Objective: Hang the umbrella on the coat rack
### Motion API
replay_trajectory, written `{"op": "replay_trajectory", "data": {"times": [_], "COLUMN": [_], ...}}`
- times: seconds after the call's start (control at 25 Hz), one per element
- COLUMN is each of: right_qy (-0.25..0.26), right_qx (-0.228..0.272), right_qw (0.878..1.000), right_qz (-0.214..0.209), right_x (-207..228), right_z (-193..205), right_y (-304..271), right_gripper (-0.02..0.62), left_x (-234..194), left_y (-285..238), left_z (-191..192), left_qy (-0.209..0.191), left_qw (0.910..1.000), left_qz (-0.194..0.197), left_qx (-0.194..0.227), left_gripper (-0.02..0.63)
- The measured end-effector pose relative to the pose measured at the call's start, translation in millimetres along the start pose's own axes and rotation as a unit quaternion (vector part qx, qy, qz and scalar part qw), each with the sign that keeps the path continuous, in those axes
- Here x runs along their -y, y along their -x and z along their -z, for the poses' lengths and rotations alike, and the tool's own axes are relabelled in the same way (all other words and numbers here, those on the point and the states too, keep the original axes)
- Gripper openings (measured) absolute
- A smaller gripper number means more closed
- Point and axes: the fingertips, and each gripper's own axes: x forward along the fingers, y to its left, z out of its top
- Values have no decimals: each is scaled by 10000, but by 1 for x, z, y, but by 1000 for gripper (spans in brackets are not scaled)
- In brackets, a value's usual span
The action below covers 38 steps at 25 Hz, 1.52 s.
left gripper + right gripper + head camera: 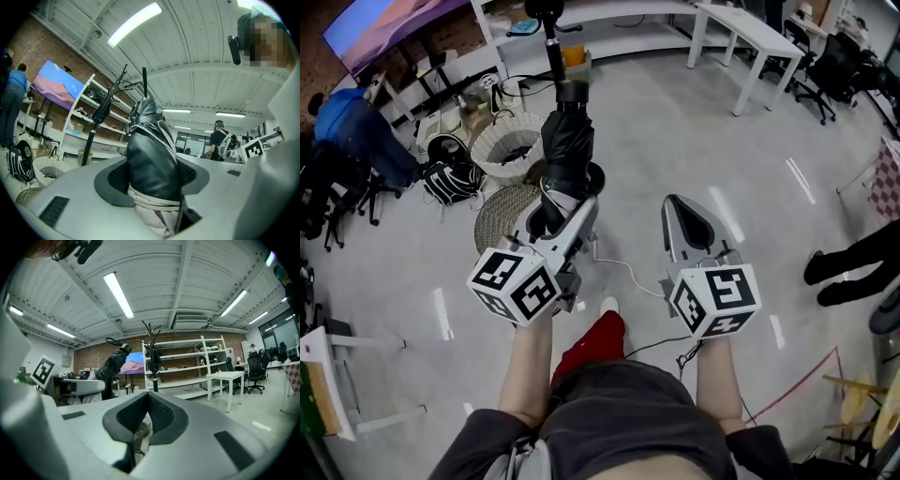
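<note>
The folded black umbrella [567,141] is clamped between the pads of the left gripper [562,202]. The jaws are held fairly wide apart by its bundled canopy, and they grip it near its lower, near end. From there the umbrella is carried tilted up and away towards the coat rack [551,42]. The rack stands further off, straight ahead, with the umbrella's far end near it but apart from it. The right gripper [677,208] is held level just right of the left one. Its jaws are brought together at the tips and nothing is held between them.

The step in hand is judged to be the approach to the rack, with the hanging not yet done. In the right gripper view a thin loop (apparently a wrist strap) is seen at the umbrella's far end [116,363], and the rack's hooks [151,329] are spread at the top of the pole. To do the step well, the far end should be raised to hook height and the loop passed over one upturned hook. The clamp should be kept firm until the weight is felt to be taken by the hook, and only then eased. The empty right gripper could be used to steady the pole or spread the loop. The wicker baskets [508,145] by the rack's foot should be stepped around.
</note>
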Motion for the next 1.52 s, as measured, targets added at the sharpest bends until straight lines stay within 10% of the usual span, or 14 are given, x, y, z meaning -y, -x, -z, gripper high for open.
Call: {"op": "replay_trajectory", "data": {"times": [0.64,1.52], "right_qy": [-41,-7], "right_qx": [-369,98], "right_qw": [9988,9988], "right_qz": [-311,-478], "right_x": [-3,2], "right_z": [-25,-25], "right_y": [-200,-262], "right_gripper": [18,18], "left_x": [-140,-176], "left_y": [-81,-114], "left_z": [-64,-82], "left_qy": [313,1], "left_qw": [9993,9993], "left_qz": [-152,66], "left_qx": [113,380], "left_gripper": [230,232]}}
